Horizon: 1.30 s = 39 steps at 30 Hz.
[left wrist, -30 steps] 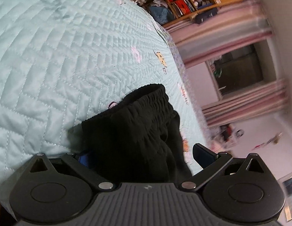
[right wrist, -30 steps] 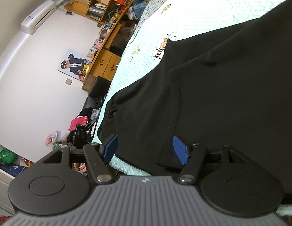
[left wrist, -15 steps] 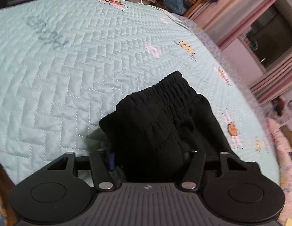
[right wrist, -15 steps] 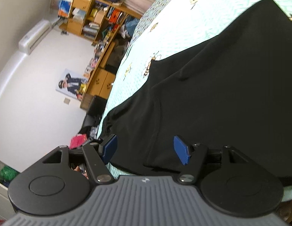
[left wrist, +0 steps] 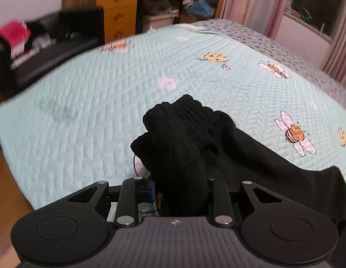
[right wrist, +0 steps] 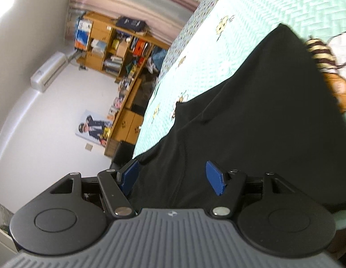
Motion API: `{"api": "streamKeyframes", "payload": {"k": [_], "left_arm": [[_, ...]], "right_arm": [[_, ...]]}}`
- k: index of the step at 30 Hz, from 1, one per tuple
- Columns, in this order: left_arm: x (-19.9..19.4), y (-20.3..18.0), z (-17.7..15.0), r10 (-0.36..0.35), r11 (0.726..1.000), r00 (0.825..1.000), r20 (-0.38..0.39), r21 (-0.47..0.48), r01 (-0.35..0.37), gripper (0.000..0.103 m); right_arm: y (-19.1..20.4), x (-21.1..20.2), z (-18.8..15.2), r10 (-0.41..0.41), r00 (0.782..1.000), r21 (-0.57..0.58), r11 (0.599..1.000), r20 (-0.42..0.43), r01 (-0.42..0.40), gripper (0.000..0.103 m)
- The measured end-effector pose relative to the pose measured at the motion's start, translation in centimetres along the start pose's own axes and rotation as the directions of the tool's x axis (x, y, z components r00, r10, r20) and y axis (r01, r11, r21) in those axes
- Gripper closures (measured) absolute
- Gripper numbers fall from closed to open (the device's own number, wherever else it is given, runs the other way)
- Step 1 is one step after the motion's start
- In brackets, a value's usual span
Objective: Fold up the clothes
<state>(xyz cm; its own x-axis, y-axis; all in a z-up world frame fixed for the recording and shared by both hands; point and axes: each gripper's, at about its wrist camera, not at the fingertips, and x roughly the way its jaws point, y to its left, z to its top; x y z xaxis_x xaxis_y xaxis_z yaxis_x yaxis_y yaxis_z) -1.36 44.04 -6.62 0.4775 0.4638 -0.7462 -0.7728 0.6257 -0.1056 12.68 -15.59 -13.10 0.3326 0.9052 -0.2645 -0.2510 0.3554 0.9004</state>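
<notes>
The left claw (left wrist: pixel 180 189) is clamped on the bunched waistband of the black trousers (left wrist: pixel 179 134), lifting it off the bed (left wrist: pixel 83 93). The right claw (right wrist: pixel 170 176) gapes wide over the flat trouser leg, holding nothing. It likely must grip before folding.

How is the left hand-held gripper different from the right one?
The left hand-held gripper is shut on the black pants, bunching them up; the right hand-held gripper is open, pinching nothing. Black cloth hides most of the left one's pads; the right one's blue pads show plainly. Both are over the same pants.
</notes>
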Motion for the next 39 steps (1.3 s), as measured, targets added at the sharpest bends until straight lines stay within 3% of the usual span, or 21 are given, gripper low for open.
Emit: {"api": "streamKeyframes", "payload": {"k": [5,11,13,18,24,30,34,39], "left_arm": [[-2.1,-1.7,0.4,0.017,0.999,0.999,0.040,0.030,-0.018,0.074],[-0.4,-0.2,1.5,-0.009,0.989,0.998,-0.064,-0.150,-0.001,0.075],[-0.1,0.0,1.4,0.003,0.985,0.996,-0.084,-0.171,-0.017,0.075],[-2.8,-3.9,0.6,0.087,0.996,0.996,0.022,0.028,-0.088,0.075],[-6.8,-8.7,-0.2,0.029,0.987,0.991,0.128,0.152,-0.049,0.076],[-10.7,-13.5,-1.0,-0.041,0.961,0.973,0.225,0.276,-0.023,0.077],[-13.6,-16.9,-2.0,-0.106,0.928,0.954,0.279,0.371,-0.005,0.077],[-17.0,-22.2,-6.3,-0.236,0.837,0.924,0.302,0.546,0.036,0.077]], "right_arm": [[-2.0,-1.3,-0.3,0.011,0.999,0.041,0.999,0.039,-0.013,0.035],[-3.0,-1.6,0.0,0.060,0.996,0.075,0.995,0.065,-0.065,0.035],[-2.9,-1.7,0.0,0.065,0.996,0.066,0.995,0.068,-0.070,0.034],[-3.3,-1.8,-0.1,0.066,0.995,0.074,0.995,0.080,-0.072,0.033],[-3.1,-1.4,0.1,0.081,0.994,0.055,0.995,0.072,-0.085,0.033],[-3.4,-1.8,0.3,0.091,0.992,0.057,0.994,0.088,-0.096,0.033],[-3.5,-2.4,0.3,0.106,0.988,0.055,0.992,0.108,-0.112,0.033],[-4.0,-2.5,0.3,0.118,0.986,0.066,0.990,0.116,-0.127,0.033]]}}
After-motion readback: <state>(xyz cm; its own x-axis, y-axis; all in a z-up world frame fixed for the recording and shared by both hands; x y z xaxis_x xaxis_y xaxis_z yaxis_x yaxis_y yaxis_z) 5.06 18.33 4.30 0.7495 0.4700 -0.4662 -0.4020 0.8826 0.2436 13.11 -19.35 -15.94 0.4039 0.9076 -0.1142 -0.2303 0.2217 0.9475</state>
